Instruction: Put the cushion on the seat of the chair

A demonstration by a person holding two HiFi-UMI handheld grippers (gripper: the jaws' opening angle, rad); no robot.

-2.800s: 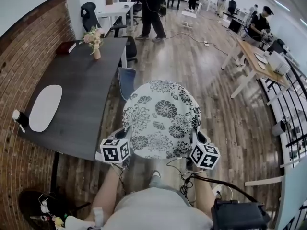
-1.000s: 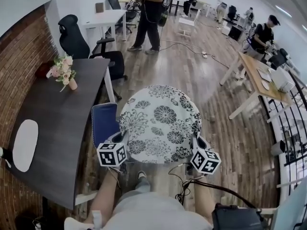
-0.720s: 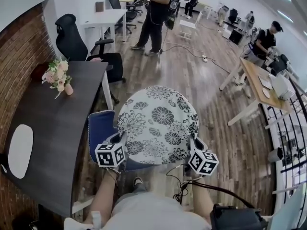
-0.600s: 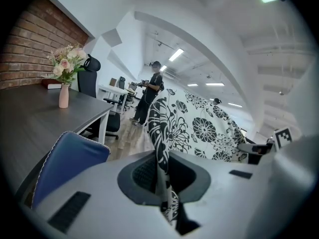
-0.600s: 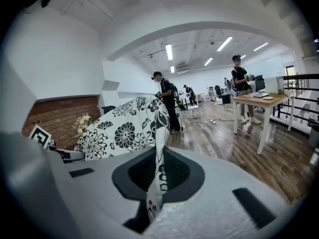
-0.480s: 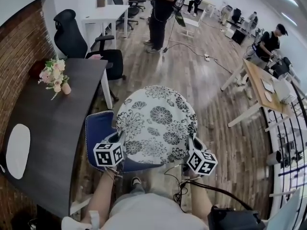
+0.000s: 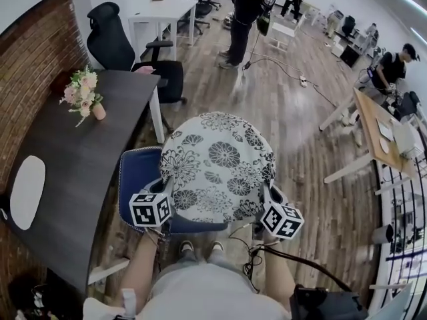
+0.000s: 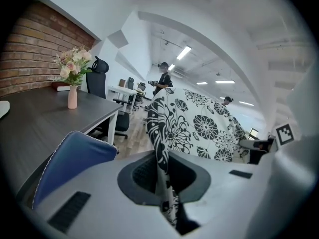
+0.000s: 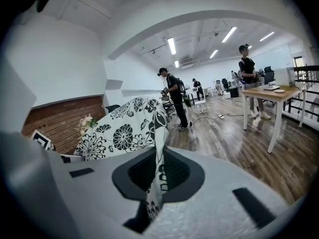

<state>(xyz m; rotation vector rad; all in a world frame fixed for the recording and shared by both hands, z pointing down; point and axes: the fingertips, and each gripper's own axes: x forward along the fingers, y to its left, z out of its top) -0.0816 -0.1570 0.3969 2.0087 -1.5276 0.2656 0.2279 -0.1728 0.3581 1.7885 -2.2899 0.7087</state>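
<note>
Black-and-white cushion, pinched tight at its edges by left gripper and right gripper, hovers over the chair; lower it level, centred

env: open-plan office | left: brick wall, dark desk | far: white desk, black swivel chair | right: wooden desk | wood floor, ceiling strip lights

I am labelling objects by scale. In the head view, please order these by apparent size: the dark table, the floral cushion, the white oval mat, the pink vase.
1. dark table
2. floral cushion, enlarged by nearness to the camera
3. white oval mat
4. pink vase
</note>
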